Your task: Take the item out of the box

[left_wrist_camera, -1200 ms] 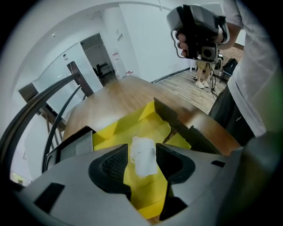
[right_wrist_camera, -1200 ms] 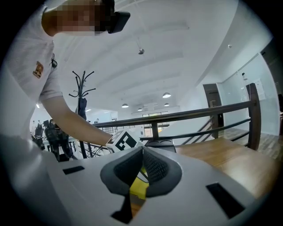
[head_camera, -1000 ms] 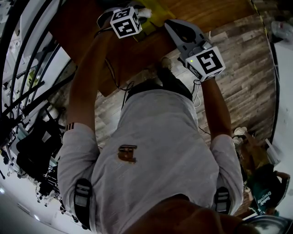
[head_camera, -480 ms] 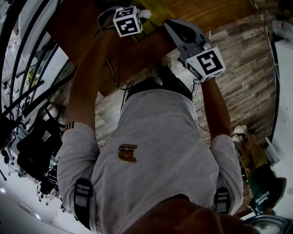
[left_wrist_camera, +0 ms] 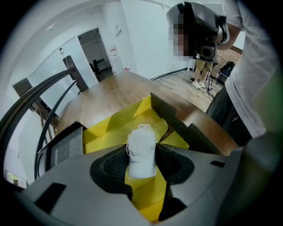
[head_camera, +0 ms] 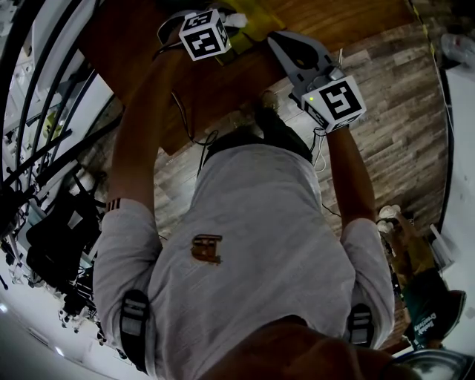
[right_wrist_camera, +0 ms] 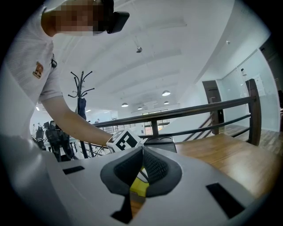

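Note:
A yellow box [left_wrist_camera: 115, 128] lies open on the wooden table [left_wrist_camera: 110, 90]. An upright white roll [left_wrist_camera: 141, 150] with frayed threads on top stands between the pads of my left gripper [left_wrist_camera: 141, 162]. The jaws are closing, and the pads meet both sides of the roll. In the head view the left gripper [head_camera: 223, 26] reaches over the box [head_camera: 256, 16] at the top edge. My right gripper [right_wrist_camera: 141, 170] is shut on a yellow flap [right_wrist_camera: 139, 187] of the box. Its dark jaws [left_wrist_camera: 172, 121] show at the box's right side.
A flat black and grey object [left_wrist_camera: 64, 148] lies on the table left of the box. A dark railing [left_wrist_camera: 44, 103] runs behind the table. A coat stand [right_wrist_camera: 82, 90] stands in the room. Another person [head_camera: 427, 297] is on the floor at the lower right.
The left gripper's marker cube shifted only slightly over the box. The right gripper stayed where it was at the box's edge.

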`<state>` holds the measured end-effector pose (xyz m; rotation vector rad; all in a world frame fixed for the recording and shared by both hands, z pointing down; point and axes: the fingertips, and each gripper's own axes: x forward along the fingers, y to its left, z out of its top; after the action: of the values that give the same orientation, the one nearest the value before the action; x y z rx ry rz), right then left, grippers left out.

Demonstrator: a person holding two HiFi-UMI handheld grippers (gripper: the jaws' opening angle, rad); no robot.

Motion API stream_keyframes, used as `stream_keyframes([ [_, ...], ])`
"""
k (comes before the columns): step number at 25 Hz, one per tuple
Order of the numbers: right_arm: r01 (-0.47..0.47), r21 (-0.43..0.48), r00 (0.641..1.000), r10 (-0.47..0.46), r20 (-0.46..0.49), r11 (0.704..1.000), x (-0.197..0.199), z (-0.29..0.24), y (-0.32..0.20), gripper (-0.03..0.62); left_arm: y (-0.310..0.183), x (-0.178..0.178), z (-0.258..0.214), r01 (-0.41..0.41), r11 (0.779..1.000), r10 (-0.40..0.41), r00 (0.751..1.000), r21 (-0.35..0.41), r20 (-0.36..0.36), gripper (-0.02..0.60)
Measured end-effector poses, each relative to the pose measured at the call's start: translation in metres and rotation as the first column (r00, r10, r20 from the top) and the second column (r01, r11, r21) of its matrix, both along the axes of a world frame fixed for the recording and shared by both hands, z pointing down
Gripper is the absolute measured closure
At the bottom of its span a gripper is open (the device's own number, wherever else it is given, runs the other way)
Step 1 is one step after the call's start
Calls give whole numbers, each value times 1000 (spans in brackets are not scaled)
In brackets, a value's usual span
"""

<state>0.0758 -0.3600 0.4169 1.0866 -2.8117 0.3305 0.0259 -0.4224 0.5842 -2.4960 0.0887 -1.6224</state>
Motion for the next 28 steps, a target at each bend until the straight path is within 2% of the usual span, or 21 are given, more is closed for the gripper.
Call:
stream_keyframes([
  [6, 6, 23, 1000, -6, -9, 1000, -2, -12, 3, 562, 5, 8, -37, 65, 998, -62, 988, 18, -143, 382],
  [8, 4, 39, 1000, -4, -8, 999, -3, -19, 5, 562, 7, 8, -55, 105, 994, -98, 972, 20, -215, 382],
  [12, -2, 66, 1000, 2, 1, 998, -1, -32, 8, 562, 11, 14, -92, 183, 983, -162, 921, 27, -355, 382],
  [17, -7, 97, 1000, 6, 15, 995, 0, -48, 14, 562, 22, 16, -143, 264, 963, -202, 838, 52, -507, 382],
  [23, -1, 132, 999, -4, 36, 991, -20, -69, 27, 562, 43, -5, -194, 344, 936, -218, 723, 69, -655, 382],
  [25, 3, 146, 999, -10, 44, 989, -27, -75, 32, 563, 51, -12, -208, 370, 926, -220, 681, 69, -698, 382],
  [28, 12, 163, 998, -21, 53, 987, -33, -83, 40, 562, 63, -18, -228, 402, 914, -219, 603, 56, -767, 382],
])
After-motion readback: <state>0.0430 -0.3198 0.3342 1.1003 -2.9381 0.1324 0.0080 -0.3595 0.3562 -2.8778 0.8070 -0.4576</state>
